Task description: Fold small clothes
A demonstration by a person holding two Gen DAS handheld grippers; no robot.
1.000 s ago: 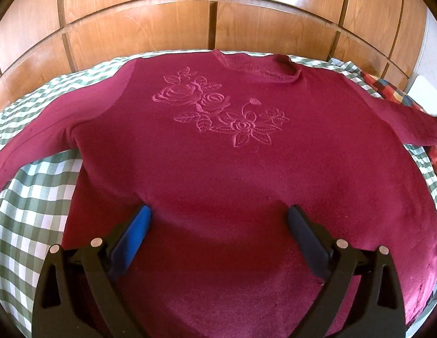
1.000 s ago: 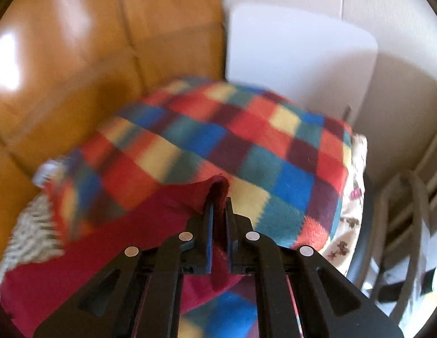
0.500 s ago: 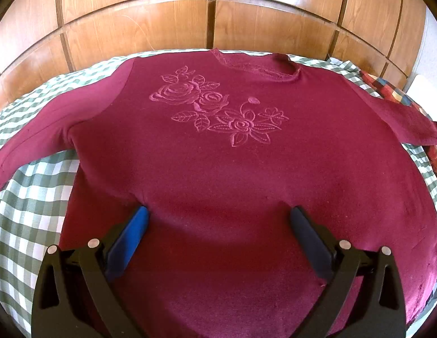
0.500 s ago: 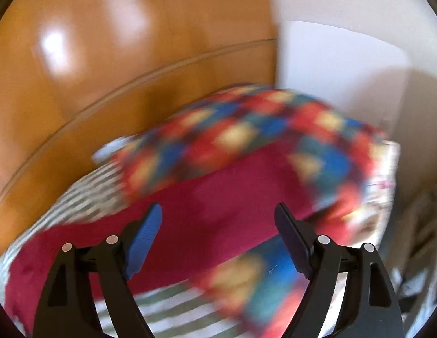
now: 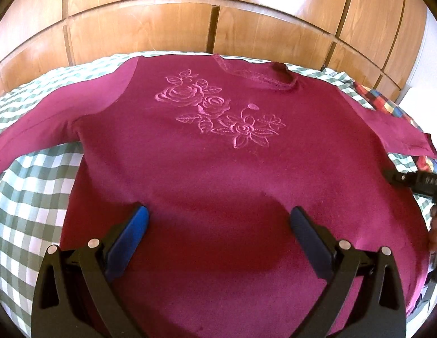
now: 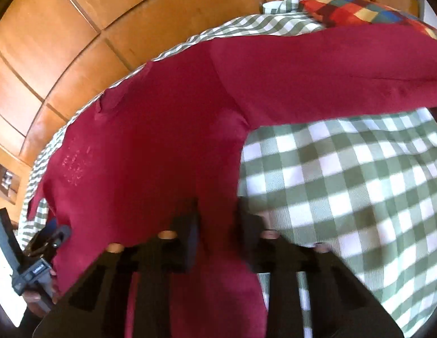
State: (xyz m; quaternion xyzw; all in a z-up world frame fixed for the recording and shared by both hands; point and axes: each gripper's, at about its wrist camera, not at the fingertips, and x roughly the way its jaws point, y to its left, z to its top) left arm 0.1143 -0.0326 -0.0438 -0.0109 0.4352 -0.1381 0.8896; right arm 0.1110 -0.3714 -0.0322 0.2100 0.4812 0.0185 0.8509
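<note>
Left tool (image 5: 215,222) open, hovering over the lower front of the shirt (image 5: 218,169), holding nothing; right tool (image 6: 217,225) over the shirt's side edge, jaws narrowly apart with cloth between them, grip blurred, cannot tell; shirt lies flat, face up, sleeves spread, on the checked cover (image 6: 345,183); plaid blanket (image 6: 359,8) beyond the right sleeve. Judgement: flattening done, first fold starting; next needs a firm pinch on the side edge, then carry it inward.

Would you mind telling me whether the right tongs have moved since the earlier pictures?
Yes. The right tongs left the sleeve by the patchwork blanket, released it, and now sit near the sweater side edge over the checked cloth.
</note>
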